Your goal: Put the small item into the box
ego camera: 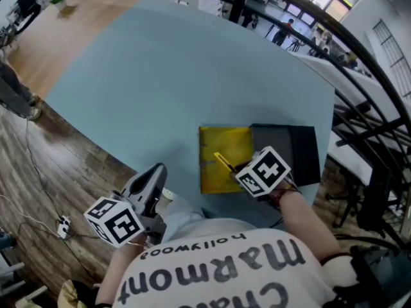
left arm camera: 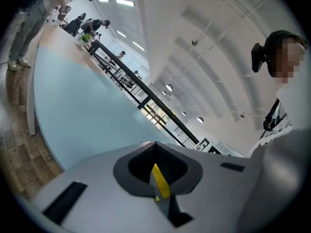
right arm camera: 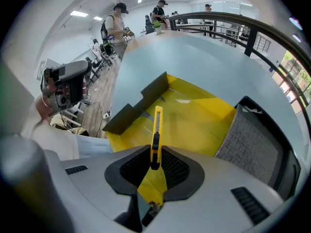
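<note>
1. By the look of it, the task is sitting partway through. The small item, a yellow utility knife, is hanging over the open yellow box but is not yet lying in it.
2. The right tongs are gripping the knife by its black lower part, with a jaw pressing on each side. The yellow body is sticking out past the tips toward the box's floor.
3. In the head view the knife is showing at the lower centre-right, slanting up and to the left from the tongs across the box's interior. Neither view is showing whether its far end is touching the floor of the box.
4. The box's dark lid is lying against the box's right side on the pale blue surface, leaving the box uncovered.
5. The left tongs are hovering at the lower left of the head view, off the surface's near edge and close to the person's body. They are closed with nothing between the jaws and are well apart from the knife and the box.
6. What is remaining, judging from this, is lowering the knife, letting it go inside the box and drawing the right tongs clear.
</note>
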Tool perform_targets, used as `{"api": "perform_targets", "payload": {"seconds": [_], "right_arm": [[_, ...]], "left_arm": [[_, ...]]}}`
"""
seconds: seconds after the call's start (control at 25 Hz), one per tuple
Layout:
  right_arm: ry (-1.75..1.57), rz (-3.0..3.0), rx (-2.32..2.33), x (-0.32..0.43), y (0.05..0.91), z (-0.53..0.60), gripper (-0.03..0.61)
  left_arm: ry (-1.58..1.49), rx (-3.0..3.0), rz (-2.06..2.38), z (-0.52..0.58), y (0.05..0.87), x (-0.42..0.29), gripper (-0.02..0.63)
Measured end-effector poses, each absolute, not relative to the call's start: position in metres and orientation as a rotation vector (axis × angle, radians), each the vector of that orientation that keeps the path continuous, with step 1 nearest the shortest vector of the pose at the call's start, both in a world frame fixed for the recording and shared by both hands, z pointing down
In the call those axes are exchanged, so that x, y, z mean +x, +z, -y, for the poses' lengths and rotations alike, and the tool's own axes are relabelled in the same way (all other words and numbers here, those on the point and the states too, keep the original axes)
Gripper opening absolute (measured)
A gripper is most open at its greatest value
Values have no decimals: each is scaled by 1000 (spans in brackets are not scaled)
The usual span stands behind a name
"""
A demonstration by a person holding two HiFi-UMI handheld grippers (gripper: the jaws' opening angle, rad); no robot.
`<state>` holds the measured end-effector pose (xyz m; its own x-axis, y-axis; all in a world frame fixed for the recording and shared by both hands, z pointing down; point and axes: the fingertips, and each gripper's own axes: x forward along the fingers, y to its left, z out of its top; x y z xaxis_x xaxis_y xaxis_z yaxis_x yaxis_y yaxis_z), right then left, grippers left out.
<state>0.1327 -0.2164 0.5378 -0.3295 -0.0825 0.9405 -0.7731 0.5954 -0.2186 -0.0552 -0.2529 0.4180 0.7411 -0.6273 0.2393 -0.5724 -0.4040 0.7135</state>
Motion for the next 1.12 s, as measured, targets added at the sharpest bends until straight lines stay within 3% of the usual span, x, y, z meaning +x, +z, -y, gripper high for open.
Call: {"api": "perform_targets", "payload": {"seconds": [1.12], "right_arm": [[664,1664,670,128,550,228,87]], "left_arm": [[-137,2006,1030,201,443,-109,2]]}}
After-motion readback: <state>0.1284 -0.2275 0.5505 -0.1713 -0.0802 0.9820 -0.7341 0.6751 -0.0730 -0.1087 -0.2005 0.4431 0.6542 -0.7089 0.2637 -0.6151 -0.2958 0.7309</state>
